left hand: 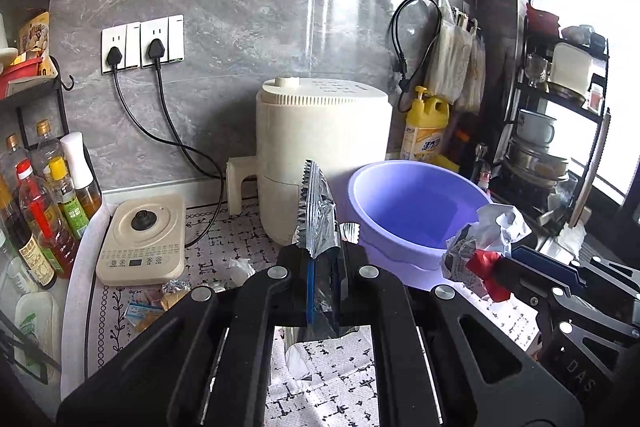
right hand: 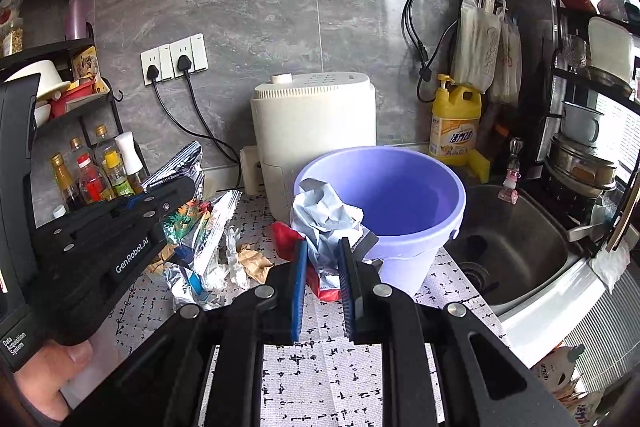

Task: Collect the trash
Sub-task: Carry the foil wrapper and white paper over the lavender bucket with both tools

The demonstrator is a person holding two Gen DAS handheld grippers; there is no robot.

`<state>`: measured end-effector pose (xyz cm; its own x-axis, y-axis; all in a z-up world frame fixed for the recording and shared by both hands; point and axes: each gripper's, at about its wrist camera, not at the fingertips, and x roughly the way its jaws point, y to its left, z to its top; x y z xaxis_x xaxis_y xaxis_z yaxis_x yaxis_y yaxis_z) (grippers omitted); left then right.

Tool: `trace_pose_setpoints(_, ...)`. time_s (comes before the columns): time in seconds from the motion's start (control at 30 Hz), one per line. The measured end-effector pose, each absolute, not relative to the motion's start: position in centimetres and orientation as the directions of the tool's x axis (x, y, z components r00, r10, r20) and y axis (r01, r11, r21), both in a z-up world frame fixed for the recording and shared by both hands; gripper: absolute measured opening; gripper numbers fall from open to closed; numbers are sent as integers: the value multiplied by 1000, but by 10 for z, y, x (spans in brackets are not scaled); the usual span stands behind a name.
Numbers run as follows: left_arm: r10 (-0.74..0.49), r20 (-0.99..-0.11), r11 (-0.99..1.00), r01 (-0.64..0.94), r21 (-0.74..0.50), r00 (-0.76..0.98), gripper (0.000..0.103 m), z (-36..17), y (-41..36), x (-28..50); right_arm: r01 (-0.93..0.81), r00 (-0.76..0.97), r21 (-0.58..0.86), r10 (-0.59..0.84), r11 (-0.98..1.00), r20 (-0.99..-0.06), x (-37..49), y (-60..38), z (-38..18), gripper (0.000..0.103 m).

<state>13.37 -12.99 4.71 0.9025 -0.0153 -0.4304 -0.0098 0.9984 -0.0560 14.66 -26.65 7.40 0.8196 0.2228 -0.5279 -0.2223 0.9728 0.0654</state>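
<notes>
1. The left gripper is clamped nearly flat on a silver foil wrapper, which stands upright out of the pads with its serrated edge at 12 o'clock of the left wrist view.
2. The right gripper is closed on a crumpled wad of pale paper and red packaging — the blue pads press on it from both sides, the jaws only a little apart.
3. The lilac plastic bucket stands on the patterned counter mat, just beyond both grippers; in the right wrist view the wad lies against the bucket's near rim at about 10 o'clock of its opening. No trash shows inside it.
4. More trash lies on the mat at 9 o'clock of the right wrist view — brown paper scraps, white twisted wrappers and foil pieces.
5. A cream air fryer stands behind the bucket against the grey wall, a yellow detergent bottle at its 3 o'clock.
6. A steel sink lies at 3 o'clock of the bucket.
7. A person's fingers grip the left gripper's handle.
</notes>
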Motion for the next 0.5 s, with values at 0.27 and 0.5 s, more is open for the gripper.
trace_pose_setpoints(0.27,-51,-408,998,33,-51,912,7,54,-158,166,-199,835,72,208,977,-509,179,-294,76,16)
trace_pose_setpoints(0.5,-64,-393,997,45,-57,917,7,58,-179,193,-195,849,93,215,976,-483,207,-313,77,31)
